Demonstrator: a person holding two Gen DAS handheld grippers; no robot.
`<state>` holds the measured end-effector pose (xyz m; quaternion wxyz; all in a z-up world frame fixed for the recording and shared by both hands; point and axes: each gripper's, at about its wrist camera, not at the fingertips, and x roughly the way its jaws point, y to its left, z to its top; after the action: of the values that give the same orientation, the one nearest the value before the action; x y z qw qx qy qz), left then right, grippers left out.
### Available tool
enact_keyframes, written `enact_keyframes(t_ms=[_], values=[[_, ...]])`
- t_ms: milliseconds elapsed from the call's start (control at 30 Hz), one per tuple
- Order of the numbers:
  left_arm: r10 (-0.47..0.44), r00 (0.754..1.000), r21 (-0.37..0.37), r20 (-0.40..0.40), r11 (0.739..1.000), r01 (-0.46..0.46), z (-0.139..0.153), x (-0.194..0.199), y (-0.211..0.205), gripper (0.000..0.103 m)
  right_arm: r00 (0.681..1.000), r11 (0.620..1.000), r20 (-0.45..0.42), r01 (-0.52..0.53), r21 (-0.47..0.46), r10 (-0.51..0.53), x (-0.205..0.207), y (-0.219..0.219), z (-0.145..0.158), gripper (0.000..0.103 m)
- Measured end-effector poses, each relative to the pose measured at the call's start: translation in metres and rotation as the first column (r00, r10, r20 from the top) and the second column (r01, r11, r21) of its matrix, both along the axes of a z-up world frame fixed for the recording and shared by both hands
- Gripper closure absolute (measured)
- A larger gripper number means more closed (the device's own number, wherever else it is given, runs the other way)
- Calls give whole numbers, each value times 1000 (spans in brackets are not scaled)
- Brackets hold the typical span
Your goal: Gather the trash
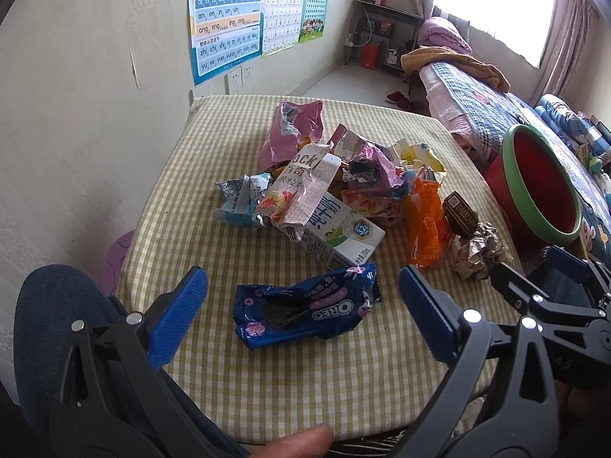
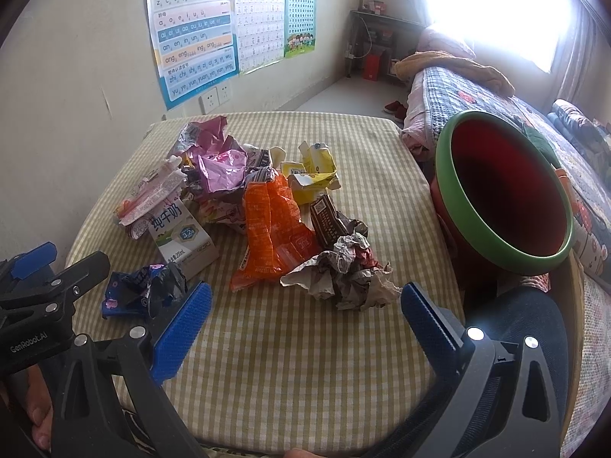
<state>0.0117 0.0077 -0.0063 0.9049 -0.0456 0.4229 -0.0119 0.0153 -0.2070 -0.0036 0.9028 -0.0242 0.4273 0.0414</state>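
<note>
A pile of trash lies on the checked table point(image 1: 267, 374). A blue Oreo wrapper point(image 1: 305, 311) lies nearest, between the fingers of my open left gripper point(image 1: 303, 286). Behind it are a white milk carton point(image 1: 336, 234), an orange wrapper point(image 1: 425, 225) and a crumpled paper ball point(image 1: 479, 250). In the right wrist view my open right gripper point(image 2: 305, 301) faces the paper ball point(image 2: 345, 276), with the orange wrapper point(image 2: 273, 233), milk carton point(image 2: 183, 238) and Oreo wrapper point(image 2: 141, 288) to the left. A red bin with a green rim point(image 2: 504, 194) stands at the table's right edge.
Pink, yellow and light blue wrappers point(image 1: 290, 129) lie farther back in the pile. A wall with posters point(image 1: 225, 19) is on the left. A bed point(image 1: 496, 95) runs along the right behind the bin point(image 1: 542, 183). My knees show below both grippers.
</note>
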Motion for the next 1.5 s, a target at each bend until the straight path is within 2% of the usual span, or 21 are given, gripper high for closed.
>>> enact_keyframes(t_ms=[1033,1167,1333,1500], values=[[-9,1000,-22,-2,1000,9,1,2,0,5,1000,1000,-3,3,8,-3,5,-1,1,7],[-7,1000,-34,-13,999,7,2,4,3,5,1000,1000,-20,-4,2,4,7,0,-2,7],[-20,1000,-9,-9,1000,20,6,12,3,5,998,1000,-64,17,21,-16,16,-10,-6,7],[-33,998,-6,-54,999,33,-1,32,5,5,993,998,-109,45,44,-40,31,-23,-12,7]])
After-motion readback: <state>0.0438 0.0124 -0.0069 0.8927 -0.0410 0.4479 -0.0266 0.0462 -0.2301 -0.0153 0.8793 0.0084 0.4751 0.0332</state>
